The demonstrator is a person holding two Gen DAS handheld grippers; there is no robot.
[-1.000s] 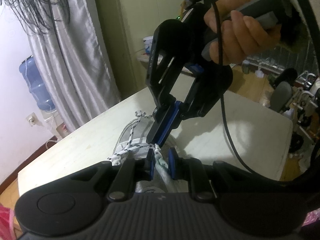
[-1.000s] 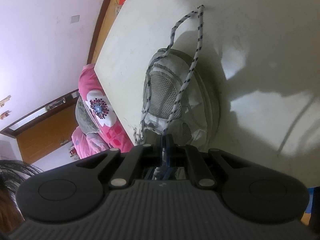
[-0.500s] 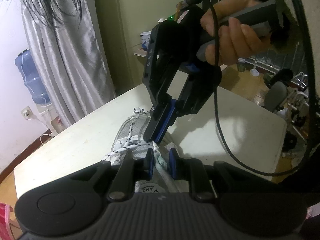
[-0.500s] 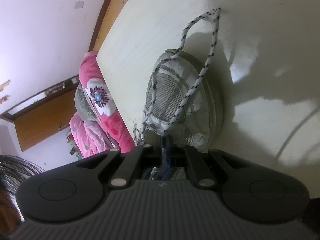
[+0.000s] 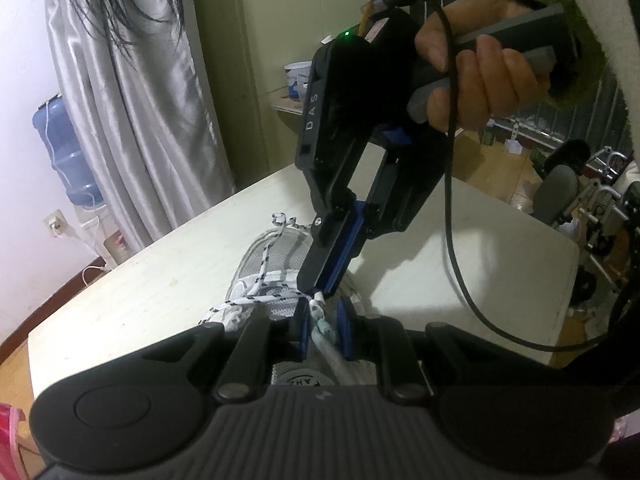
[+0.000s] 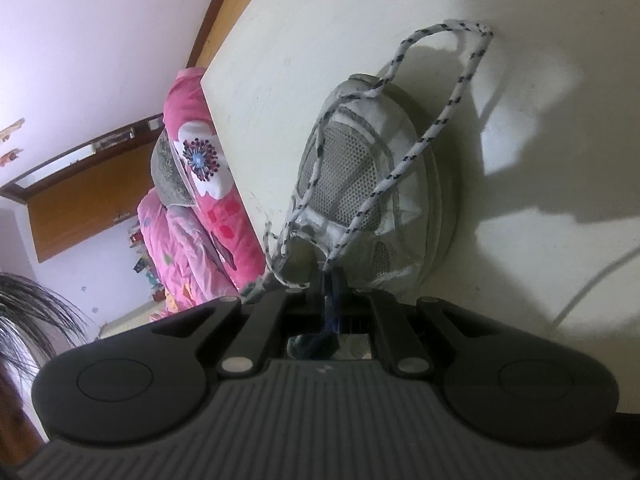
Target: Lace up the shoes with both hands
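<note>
Pinching speckled lace (image 6: 416, 152), right tool (image 6: 330, 280) staying clenched at throat of grey mesh sneaker (image 6: 360, 168) on desk (image 6: 520, 280); lace running forward toward toe. Left tool (image 5: 322, 322) gripping tongue (image 5: 322, 330), directly below right tool.

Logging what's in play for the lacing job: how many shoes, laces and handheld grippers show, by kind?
Shoe: 1
Speckled lace: 1
Grippers: 2, left gripper and right gripper
Total: 4
</note>
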